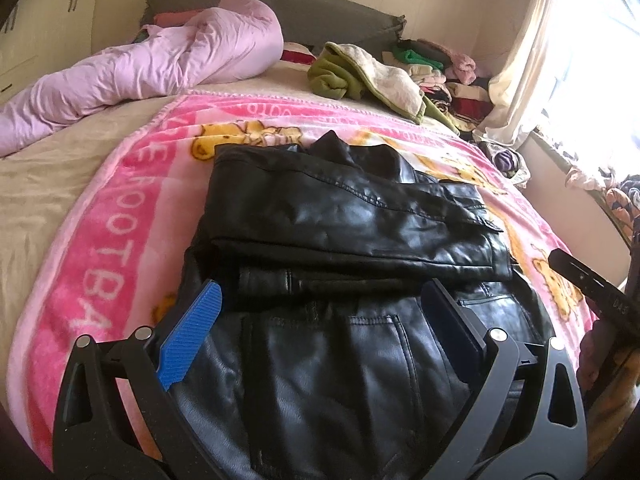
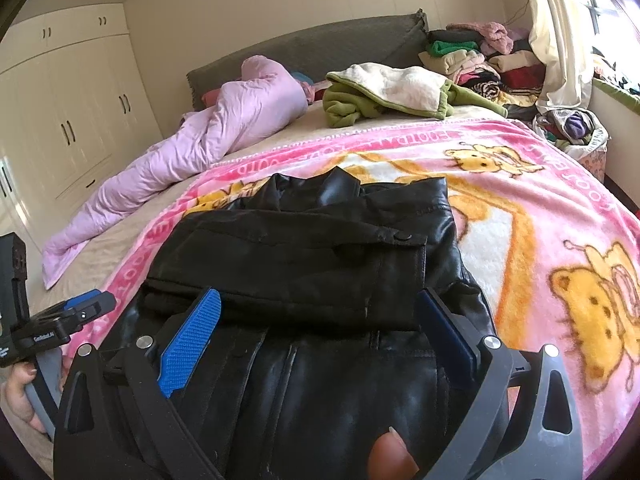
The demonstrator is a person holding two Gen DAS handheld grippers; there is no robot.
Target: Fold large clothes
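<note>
The left gripper (image 1: 320, 320) and the right gripper (image 2: 320, 328) both hover with fingers spread wide and empty over the near hem of the black leather jacket (image 1: 344, 216). The jacket lies partly folded on the pink blanket (image 1: 100, 248), its sleeves crossed over the body and its collar at the far end. It looks heavy, thick and fairly slick, likely to spring back out of a crease. Judging by that, the bottom hem corners near the fingers offer the firmest hold for folding upward toward the collar.
</note>
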